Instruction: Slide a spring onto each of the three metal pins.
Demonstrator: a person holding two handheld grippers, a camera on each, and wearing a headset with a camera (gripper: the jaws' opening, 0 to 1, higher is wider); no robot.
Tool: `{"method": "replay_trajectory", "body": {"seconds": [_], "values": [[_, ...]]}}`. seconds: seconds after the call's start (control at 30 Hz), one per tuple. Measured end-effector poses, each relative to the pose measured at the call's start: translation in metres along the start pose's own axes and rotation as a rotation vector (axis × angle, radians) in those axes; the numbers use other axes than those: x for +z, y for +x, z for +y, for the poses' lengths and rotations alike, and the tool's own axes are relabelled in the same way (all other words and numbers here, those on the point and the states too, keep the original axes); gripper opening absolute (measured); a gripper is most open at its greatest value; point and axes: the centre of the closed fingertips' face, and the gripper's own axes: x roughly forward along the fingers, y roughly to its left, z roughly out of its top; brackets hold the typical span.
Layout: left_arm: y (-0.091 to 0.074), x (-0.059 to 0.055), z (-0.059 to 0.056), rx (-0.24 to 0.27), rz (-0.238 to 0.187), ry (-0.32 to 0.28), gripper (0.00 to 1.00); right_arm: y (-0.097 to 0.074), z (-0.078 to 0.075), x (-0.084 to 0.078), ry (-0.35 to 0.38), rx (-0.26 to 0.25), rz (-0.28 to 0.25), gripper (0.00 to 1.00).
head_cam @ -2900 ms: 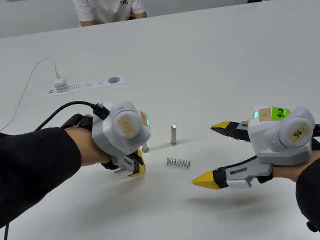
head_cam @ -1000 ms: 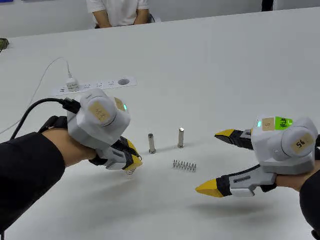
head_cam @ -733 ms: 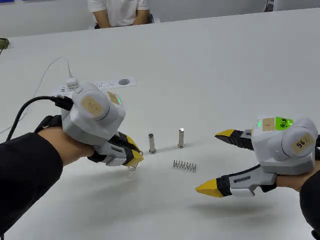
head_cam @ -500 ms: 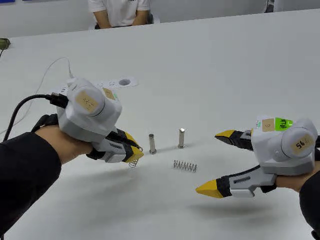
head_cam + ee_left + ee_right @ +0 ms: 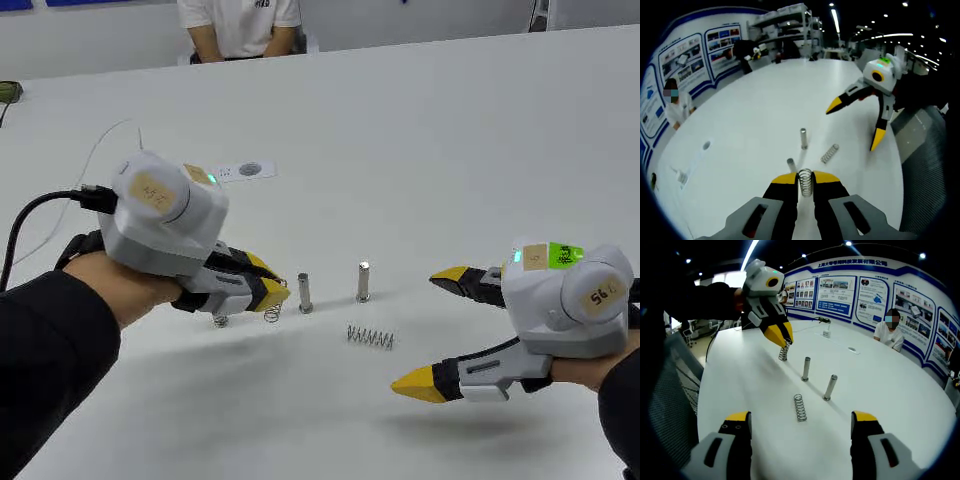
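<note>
Steel spring (image 5: 805, 183) sits pinched in the left gripper (image 5: 272, 298), a second spring (image 5: 220, 320) seemingly seated at its nine o'clock; two pins (image 5: 304, 293) stand bare, right gripper (image 5: 430, 328) agape.

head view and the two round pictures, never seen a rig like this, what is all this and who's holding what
No robot here: a person holds a hand-held gripper in each hand. The head view comes from a camera on the person's headset, looking down at a white table. Each round picture comes from a camera riding on one gripper, looking forward. The left gripper pinches a small spring between its fingers. The right gripper hovers open, holding nothing. On the table stand two bare metal pins, with a loose spring lying near them.
</note>
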Motion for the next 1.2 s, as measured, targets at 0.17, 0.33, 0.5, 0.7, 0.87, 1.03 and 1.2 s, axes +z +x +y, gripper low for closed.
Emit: {"method": "replay_trajectory", "body": {"seconds": [0.17,0.33,0.5,0.7,0.87,1.03,1.2], "values": [[-0.002,0.006,0.002,0.014,-0.031,-0.014,0.10,0.000,0.001,0.000,-0.001,0.002,0.000,0.83],[-0.003,0.013,0.005,0.028,-0.066,-0.033,0.10,0.000,0.001,0.000,-0.001,0.004,0.000,0.83],[-0.005,0.019,0.008,0.041,-0.101,-0.058,0.10,0.000,0.001,0.000,-0.001,0.004,0.001,0.83],[-0.009,0.029,0.013,0.058,-0.156,-0.096,0.10,0.000,0.001,0.001,-0.003,0.004,0.000,0.83],[-0.010,0.033,0.017,0.074,-0.189,-0.114,0.10,-0.001,0.000,0.001,-0.001,0.000,-0.003,0.83],[-0.011,0.037,0.022,0.100,-0.222,-0.141,0.10,0.000,0.000,0.001,-0.001,0.000,-0.001,0.83],[-0.012,0.042,0.025,0.124,-0.255,-0.146,0.10,0.000,0.000,0.000,0.000,0.000,0.000,0.83]]}}
